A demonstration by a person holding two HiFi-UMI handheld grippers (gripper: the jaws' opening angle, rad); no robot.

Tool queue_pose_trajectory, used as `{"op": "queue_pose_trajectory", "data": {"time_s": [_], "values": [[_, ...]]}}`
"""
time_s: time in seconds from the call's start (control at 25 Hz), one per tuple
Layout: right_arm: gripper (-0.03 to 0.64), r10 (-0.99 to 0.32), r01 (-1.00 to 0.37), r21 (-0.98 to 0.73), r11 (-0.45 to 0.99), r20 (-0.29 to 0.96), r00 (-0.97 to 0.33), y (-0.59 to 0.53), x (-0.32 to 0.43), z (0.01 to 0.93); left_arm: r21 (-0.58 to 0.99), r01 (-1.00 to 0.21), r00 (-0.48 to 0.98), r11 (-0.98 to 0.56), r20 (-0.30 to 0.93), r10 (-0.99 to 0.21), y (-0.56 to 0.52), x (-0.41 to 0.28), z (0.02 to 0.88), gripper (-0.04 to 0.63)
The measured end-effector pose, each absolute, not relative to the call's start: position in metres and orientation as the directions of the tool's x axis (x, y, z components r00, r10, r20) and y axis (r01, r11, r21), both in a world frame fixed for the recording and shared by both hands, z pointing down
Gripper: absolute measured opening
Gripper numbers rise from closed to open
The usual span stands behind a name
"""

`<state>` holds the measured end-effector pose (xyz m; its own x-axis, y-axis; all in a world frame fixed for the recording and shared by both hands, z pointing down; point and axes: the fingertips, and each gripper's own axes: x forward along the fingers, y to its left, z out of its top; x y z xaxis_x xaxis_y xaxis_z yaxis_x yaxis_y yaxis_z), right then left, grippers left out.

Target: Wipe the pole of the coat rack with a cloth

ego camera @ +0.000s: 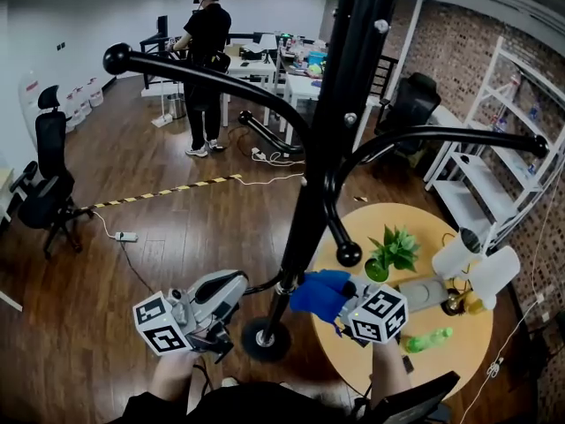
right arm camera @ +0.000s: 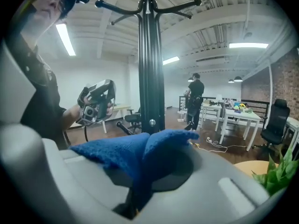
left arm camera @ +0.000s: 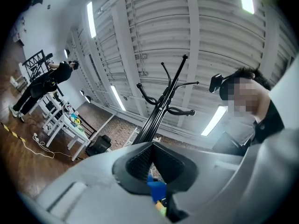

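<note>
Wood floor (ego camera: 132, 175), office room, brick wall at right. Round worktop (ego camera: 441, 360) sits beside the rack base. Black coat rack pole (ego camera: 328, 122) stands centre. The right hand-held gripper (ego camera: 335, 297) pinches a bunched blue cloth (ego camera: 318, 290) low on the pole's right side, just beside it; contact uncertain. Left hand-held gripper (ego camera: 231, 286): jaws pressed together, nothing between them, held left of the pole. Judgement: wiping at or near its start, and almost all the pole above the cloth is left to do.

Office: white desks (ego camera: 298, 85), swivel chair (ego camera: 48, 179), shelving (ego camera: 505, 148).
</note>
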<state>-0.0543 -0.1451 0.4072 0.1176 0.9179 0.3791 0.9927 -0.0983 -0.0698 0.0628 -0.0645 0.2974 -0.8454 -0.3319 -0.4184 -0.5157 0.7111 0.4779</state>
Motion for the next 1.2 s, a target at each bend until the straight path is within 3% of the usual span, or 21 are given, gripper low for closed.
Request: {"op": "queue_pose_trajectory", "data": {"time_s": [0.24, 0.36, 0.64, 0.96, 1.2], "values": [[0.031, 0.988, 0.999, -0.049, -0.018, 0.152, 0.025, -0.128, -0.064, 0.347, 0.468, -0.484, -0.858, 0.739, -0.421, -0.295, -0.053, 0.074, 0.293, 0.002], [0.031, 0.999, 0.997, -0.078, -0.015, -0.039, 0.012, -0.131, -0.066, 0.285, 0.460, -0.474, -0.861, 0.751, -0.421, -0.286, -0.049, 0.076, 0.290, 0.002], [0.031, 0.909, 0.999, -0.016, 0.028, -0.415, -0.032, -0.136, -0.062, 0.153, 0.432, -0.484, -0.850, 0.761, -0.440, -0.290, -0.044, 0.080, 0.283, 0.002], [0.031, 0.852, 0.994, 0.100, 0.043, -0.523, 0.015, -0.155, -0.058, 0.064, 0.405, -0.478, -0.839, 0.779, -0.472, -0.270, -0.031, 0.086, 0.274, 0.002], [0.042, 0.764, 0.990, 0.082, 0.118, -0.644, -0.038, -0.212, -0.060, 0.021, 0.389, -0.497, -0.827, 0.776, -0.485, -0.286, -0.030, 0.077, 0.269, 0.002]]}}
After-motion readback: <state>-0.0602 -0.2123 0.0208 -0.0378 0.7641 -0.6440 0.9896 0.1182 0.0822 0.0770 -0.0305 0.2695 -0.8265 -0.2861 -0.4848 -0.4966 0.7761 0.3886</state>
